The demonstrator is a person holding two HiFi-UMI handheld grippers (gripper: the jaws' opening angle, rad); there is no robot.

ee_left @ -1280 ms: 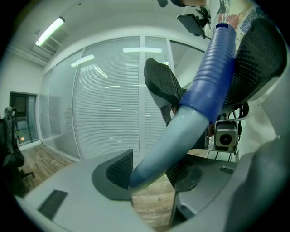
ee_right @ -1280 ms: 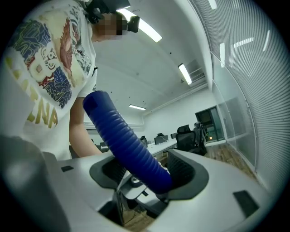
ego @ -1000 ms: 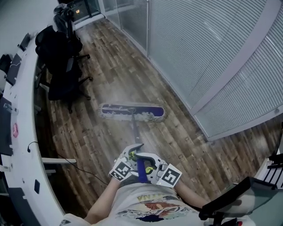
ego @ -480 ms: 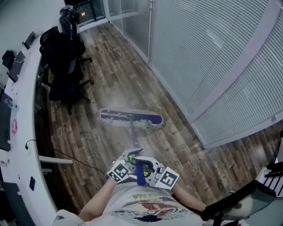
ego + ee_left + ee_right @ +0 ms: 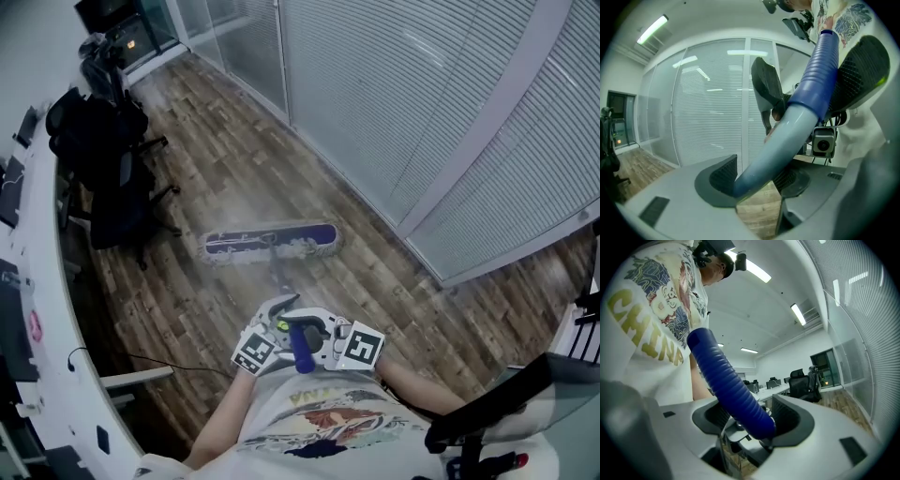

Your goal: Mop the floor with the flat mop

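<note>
The mop head (image 5: 270, 242) has swung on the floor (image 5: 234, 178); its right end now lies higher in the head view than its left. The right tongs (image 5: 750, 423) have just eased their jaws wider round the blue grip (image 5: 726, 380).

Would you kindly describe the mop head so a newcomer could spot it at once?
Start at the long glass wall with white blinds and look down to the wood floor beside it. The mop head lies flat there: a long blue pad with a pale fringe, unlike the black office chairs to its left.
</note>
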